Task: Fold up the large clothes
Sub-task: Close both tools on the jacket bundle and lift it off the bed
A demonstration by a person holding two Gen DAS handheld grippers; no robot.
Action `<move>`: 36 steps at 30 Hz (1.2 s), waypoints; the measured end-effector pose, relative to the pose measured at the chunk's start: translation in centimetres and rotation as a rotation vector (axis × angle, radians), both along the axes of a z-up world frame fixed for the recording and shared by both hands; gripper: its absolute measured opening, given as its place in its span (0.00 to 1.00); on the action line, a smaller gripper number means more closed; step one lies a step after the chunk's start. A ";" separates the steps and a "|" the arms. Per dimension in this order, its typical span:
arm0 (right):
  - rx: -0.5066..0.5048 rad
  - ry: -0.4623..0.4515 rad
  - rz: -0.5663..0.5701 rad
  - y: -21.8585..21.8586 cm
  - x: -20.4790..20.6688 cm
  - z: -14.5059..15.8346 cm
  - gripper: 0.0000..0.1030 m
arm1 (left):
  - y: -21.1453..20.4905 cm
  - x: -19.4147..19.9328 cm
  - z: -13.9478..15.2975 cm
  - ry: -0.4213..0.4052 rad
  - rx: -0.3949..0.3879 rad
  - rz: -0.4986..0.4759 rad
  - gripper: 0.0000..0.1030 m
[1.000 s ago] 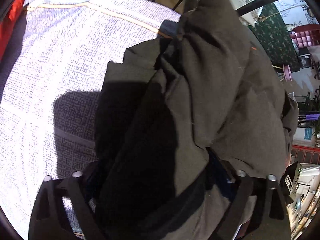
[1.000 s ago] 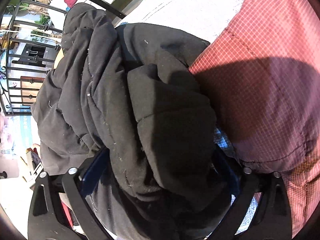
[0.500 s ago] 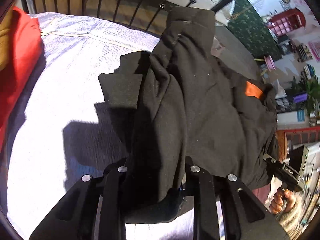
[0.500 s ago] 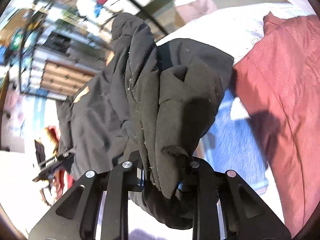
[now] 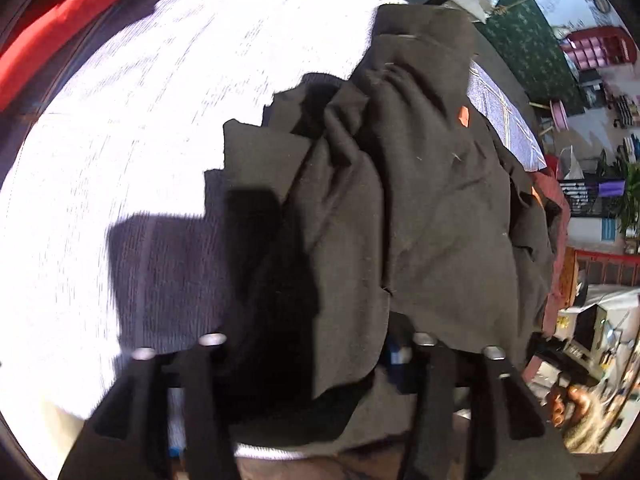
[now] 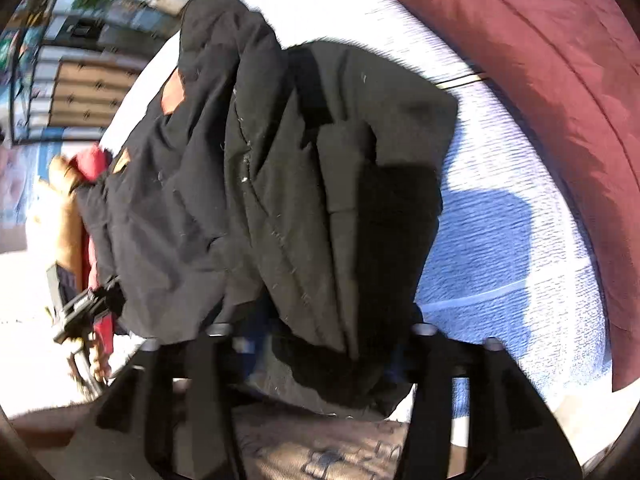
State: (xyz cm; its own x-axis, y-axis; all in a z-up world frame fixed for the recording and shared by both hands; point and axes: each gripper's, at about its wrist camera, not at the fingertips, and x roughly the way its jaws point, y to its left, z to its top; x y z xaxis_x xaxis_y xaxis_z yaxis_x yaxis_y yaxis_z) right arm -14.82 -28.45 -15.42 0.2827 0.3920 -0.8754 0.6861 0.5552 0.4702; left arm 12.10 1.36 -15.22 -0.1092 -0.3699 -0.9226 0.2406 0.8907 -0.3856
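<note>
The left gripper (image 5: 316,344) and the right gripper (image 6: 320,332) have both just been opening, and each now stands with its jaws apart and a bunched fold of the black jacket (image 5: 400,208) between them, though whether the pads press on the cloth cannot be told. The jacket lies crumpled on the white bedspread (image 5: 140,120), a dark red cover (image 6: 560,80) at the right.
</note>
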 end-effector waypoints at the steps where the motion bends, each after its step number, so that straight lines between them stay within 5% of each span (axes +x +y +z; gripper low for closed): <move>1: 0.013 -0.016 -0.024 -0.7 0.1 -0.4 0.68 | -0.3 0.5 -0.2 -0.006 0.002 -0.007 0.67; 4: 0.065 -0.022 -0.071 -2.5 0.7 -2.4 0.76 | -0.8 2.2 -1.2 -0.023 0.010 -0.021 0.81; 12: 0.144 -0.031 -0.155 -2.1 0.7 -5.6 0.84 | 0.0 3.0 -4.5 0.021 -0.021 0.070 0.86; 15: 0.110 -0.034 -0.169 -1.6 -0.3 -5.4 0.74 | 0.6 2.4 -4.5 0.010 -0.021 0.095 0.77; 17: 0.072 -0.045 -0.168 -1.0 -0.5 -4.5 0.53 | 0.9 2.0 -4.2 0.008 -0.025 0.112 0.65; 22: -0.011 -0.061 -0.131 0.2 1.1 -2.3 0.29 | 2.9 1.8 -2.2 -0.007 -0.037 0.117 0.38; 26: -0.110 -0.056 -0.063 1.3 1.7 0.1 0.23 | 2.1 0.7 0.6 -0.060 -0.034 0.072 0.24; 36: -0.286 -0.162 0.112 3.9 4.3 7.8 0.18 | -0.3 -0.9 8.8 -0.174 -0.111 -0.015 0.20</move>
